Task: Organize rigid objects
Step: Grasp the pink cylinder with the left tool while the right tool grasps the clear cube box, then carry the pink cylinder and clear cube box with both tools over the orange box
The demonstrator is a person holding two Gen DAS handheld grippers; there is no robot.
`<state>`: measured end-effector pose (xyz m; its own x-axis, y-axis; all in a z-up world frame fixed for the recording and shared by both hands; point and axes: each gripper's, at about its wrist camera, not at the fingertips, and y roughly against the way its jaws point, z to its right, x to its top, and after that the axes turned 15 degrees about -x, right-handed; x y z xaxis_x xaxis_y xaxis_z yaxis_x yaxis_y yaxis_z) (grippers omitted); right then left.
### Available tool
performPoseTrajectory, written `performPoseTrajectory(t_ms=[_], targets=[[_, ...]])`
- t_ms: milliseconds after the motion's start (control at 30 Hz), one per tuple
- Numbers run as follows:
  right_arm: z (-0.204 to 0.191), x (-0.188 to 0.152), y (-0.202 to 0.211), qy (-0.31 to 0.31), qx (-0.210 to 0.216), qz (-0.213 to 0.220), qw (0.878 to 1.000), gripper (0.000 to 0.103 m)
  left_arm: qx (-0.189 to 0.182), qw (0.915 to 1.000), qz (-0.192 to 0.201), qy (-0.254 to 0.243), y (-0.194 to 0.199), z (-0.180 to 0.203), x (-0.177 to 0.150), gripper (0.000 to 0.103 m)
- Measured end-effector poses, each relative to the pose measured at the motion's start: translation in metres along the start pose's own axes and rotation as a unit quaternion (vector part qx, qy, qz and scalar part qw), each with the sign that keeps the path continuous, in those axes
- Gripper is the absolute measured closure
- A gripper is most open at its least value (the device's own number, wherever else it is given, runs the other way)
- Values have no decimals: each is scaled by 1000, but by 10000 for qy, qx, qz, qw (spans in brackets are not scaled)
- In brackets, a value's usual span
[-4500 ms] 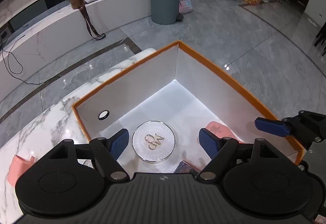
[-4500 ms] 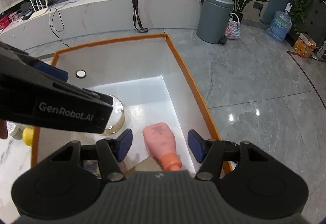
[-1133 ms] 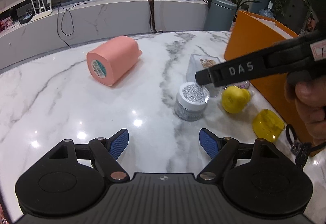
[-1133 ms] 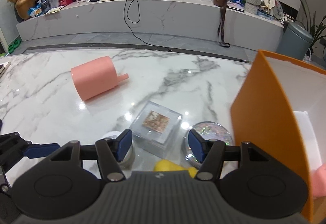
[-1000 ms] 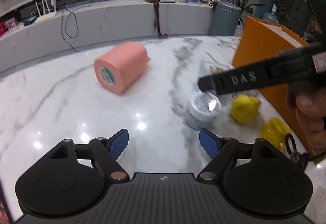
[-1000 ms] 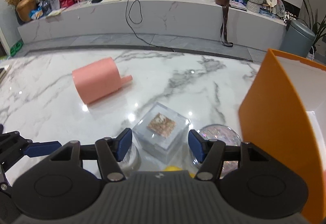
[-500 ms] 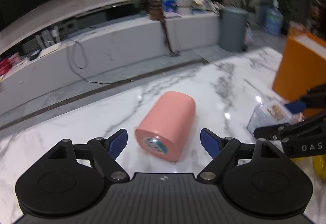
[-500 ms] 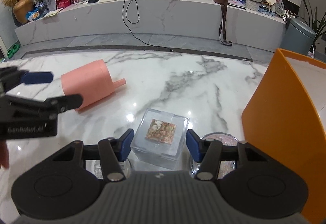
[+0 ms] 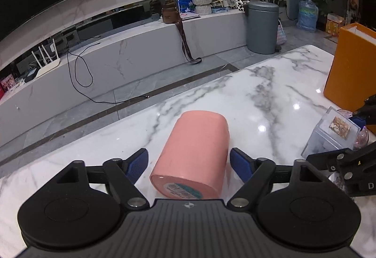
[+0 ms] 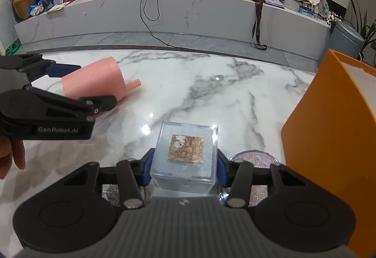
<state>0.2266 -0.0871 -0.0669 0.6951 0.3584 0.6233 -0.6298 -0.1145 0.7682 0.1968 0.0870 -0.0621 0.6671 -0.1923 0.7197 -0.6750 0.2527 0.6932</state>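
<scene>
Pink plastic bottle (image 9: 195, 152), lying at 12 o'clock between spread left gripper (image 9: 189, 164) pads: likely light, rigid, slippery; grip mid-body. Right gripper (image 10: 184, 167) clamped on clear cube (image 10: 185, 152).

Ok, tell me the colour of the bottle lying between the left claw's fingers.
Pink bottle, plain salmon-pink all over; the left wrist view shows it best.

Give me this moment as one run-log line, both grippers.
left gripper: open, jaws straddling pink bottle lying on table | right gripper: shut on clear cube | orange box: right
</scene>
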Motion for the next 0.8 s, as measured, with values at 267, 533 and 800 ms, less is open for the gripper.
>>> performPoseTrajectory(t_ms=[267,533,800], targets=[[-2,0,0,1,6,5,10000,55,-89,9997,-56,241,-5,0,-1,34],[0,0,-1,-22,22,-3,10000,56,0,9998,-70,185,0,6,-4,40],[2,1,6,-29,31,44,10000,56,101,9995,-5,304,10,9,6,40]])
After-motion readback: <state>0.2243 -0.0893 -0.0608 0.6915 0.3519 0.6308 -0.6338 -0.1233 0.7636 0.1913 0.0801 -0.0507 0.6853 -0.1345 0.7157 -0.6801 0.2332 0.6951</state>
